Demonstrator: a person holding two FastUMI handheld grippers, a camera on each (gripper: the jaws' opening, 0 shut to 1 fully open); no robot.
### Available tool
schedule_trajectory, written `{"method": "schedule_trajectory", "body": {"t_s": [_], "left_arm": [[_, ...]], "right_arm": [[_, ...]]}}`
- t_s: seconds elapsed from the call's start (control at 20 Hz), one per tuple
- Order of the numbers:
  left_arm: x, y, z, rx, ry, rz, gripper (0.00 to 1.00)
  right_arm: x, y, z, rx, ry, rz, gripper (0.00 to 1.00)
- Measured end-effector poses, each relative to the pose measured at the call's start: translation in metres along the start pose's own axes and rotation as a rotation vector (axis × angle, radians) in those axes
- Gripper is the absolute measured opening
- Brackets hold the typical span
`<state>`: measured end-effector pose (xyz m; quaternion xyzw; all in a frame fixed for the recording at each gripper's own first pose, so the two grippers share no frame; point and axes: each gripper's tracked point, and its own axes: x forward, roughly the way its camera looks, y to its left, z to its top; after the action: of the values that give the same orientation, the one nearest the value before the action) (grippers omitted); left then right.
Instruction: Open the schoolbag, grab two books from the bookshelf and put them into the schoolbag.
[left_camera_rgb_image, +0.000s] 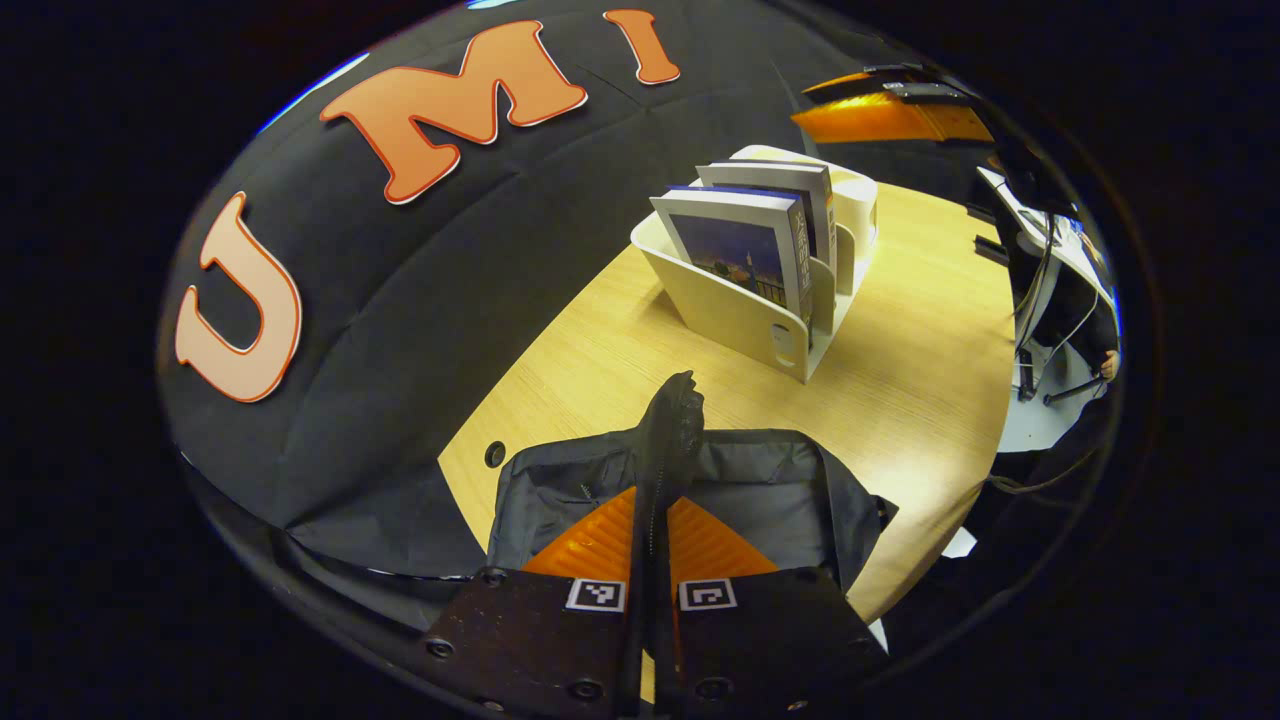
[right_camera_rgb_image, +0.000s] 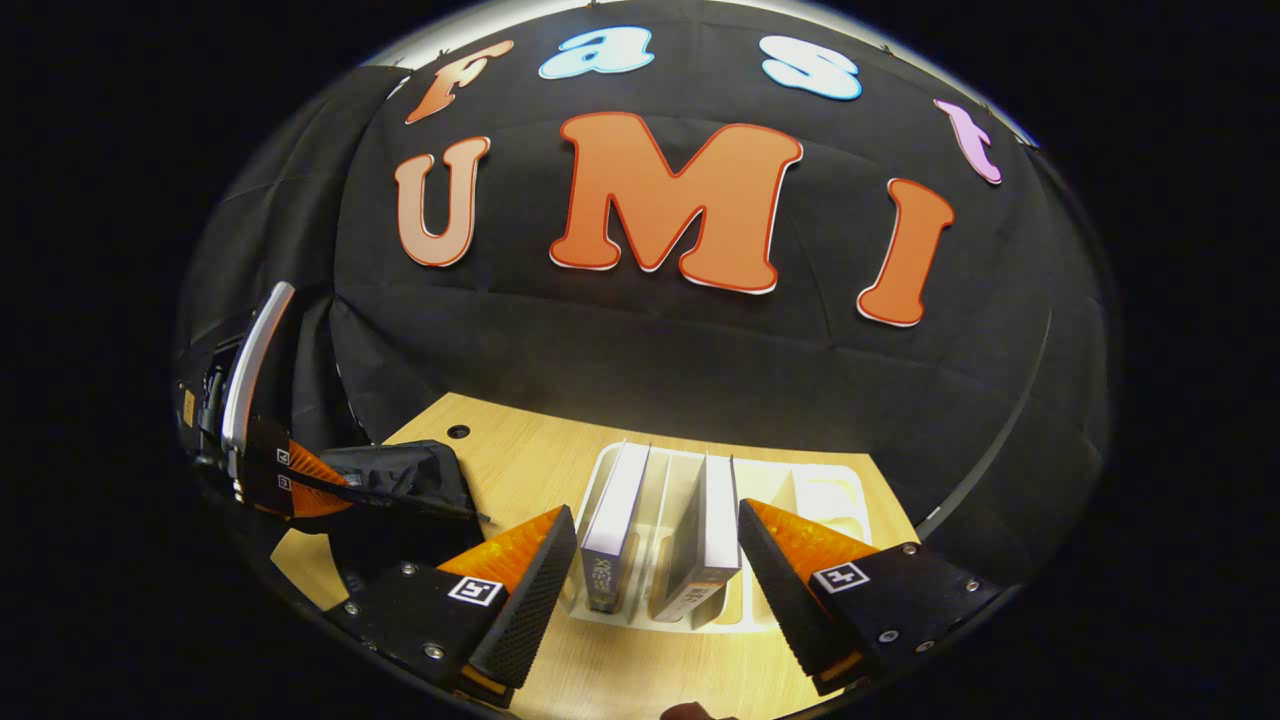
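Observation:
My left gripper (left_camera_rgb_image: 655, 480) is shut on a fold of the black schoolbag (left_camera_rgb_image: 770, 480) and holds its edge up, so the grey lining of the open mouth shows. Beyond the bag a white bookshelf (left_camera_rgb_image: 740, 320) stands on the table with two upright books, one in front (left_camera_rgb_image: 745, 255) and one behind (left_camera_rgb_image: 790, 185). In the right gripper view my right gripper (right_camera_rgb_image: 655, 515) is open just above the bookshelf (right_camera_rgb_image: 820, 495). Its fingers straddle both books, the left book (right_camera_rgb_image: 612, 520) and the right book (right_camera_rgb_image: 712, 530), without touching them. The schoolbag (right_camera_rgb_image: 415, 470) and left gripper (right_camera_rgb_image: 345, 485) lie to its left.
The wooden table (left_camera_rgb_image: 900, 380) has free room around the bookshelf and a round cable hole (left_camera_rgb_image: 495, 453) near the bag. The black cloth wall runs along the table's back. Past the table's edge stands a white desk with cables (left_camera_rgb_image: 1050, 300).

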<state>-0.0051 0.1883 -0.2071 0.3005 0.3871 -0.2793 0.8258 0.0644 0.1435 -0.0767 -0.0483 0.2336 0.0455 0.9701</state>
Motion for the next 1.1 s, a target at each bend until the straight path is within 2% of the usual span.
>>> {"method": "schedule_trajectory", "body": {"t_s": [0.25,0.5,0.75,0.95,1.1], "left_arm": [[-0.010,0.016,0.005,-0.053,0.005,-0.087,0.04],[-0.018,0.018,0.011,-0.087,0.022,-0.182,0.04],[-0.022,0.019,0.009,-0.088,0.017,-0.180,0.04],[-0.021,0.018,0.009,-0.077,0.016,-0.174,0.04],[-0.020,0.016,0.008,-0.068,0.016,-0.177,0.04]], "right_arm": [[0.018,0.027,-0.010,0.086,0.172,0.083,0.97],[0.041,0.035,-0.017,0.071,0.296,0.110,0.97],[0.076,0.033,-0.025,0.072,0.427,0.069,0.97],[0.101,0.034,-0.032,0.108,0.579,0.098,0.97],[0.117,0.031,-0.032,0.128,0.662,0.091,0.95]]}}
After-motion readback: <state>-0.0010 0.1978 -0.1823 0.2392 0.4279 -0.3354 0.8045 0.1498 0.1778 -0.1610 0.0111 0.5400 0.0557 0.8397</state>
